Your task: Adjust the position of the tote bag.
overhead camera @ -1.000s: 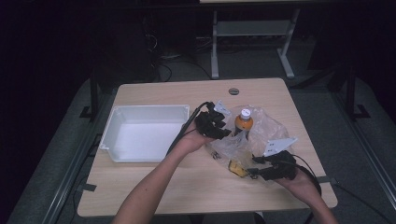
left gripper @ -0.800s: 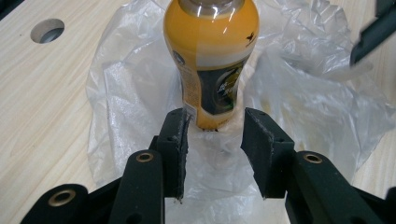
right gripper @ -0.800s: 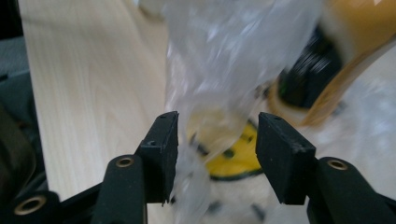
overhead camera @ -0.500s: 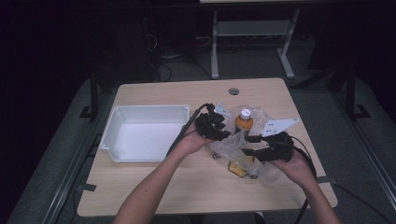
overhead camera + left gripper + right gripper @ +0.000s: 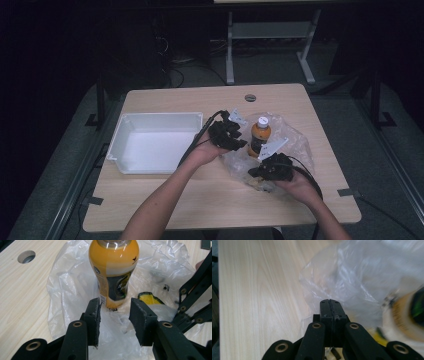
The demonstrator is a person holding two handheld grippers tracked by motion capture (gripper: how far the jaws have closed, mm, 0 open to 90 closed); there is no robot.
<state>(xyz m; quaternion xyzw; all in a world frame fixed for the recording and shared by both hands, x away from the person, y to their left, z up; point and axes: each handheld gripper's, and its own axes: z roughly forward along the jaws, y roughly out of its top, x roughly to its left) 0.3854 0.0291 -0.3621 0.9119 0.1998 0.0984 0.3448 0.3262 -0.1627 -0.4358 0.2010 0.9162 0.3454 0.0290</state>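
An orange bottle with a white cap stands upright on a crumpled clear plastic bag. My left gripper sits just left of it. Its jaws are open, with loose bag film lying between the pads and the bottle just beyond them. A yellow item lies in the bag to the right. My right gripper rests at the bag's near edge. Its jaws have just been closing and now meet over the film's edge. I see nothing thick between them.
A white tray stands empty at the table's left, next to my left forearm. A round cable hole is at the back of the table. Bare wood lies left of the bag.
My right gripper has moved from beside the bottle toward the near left and down to the bag's front edge, and its jaws have come together. The left gripper and the bottle have stayed put.
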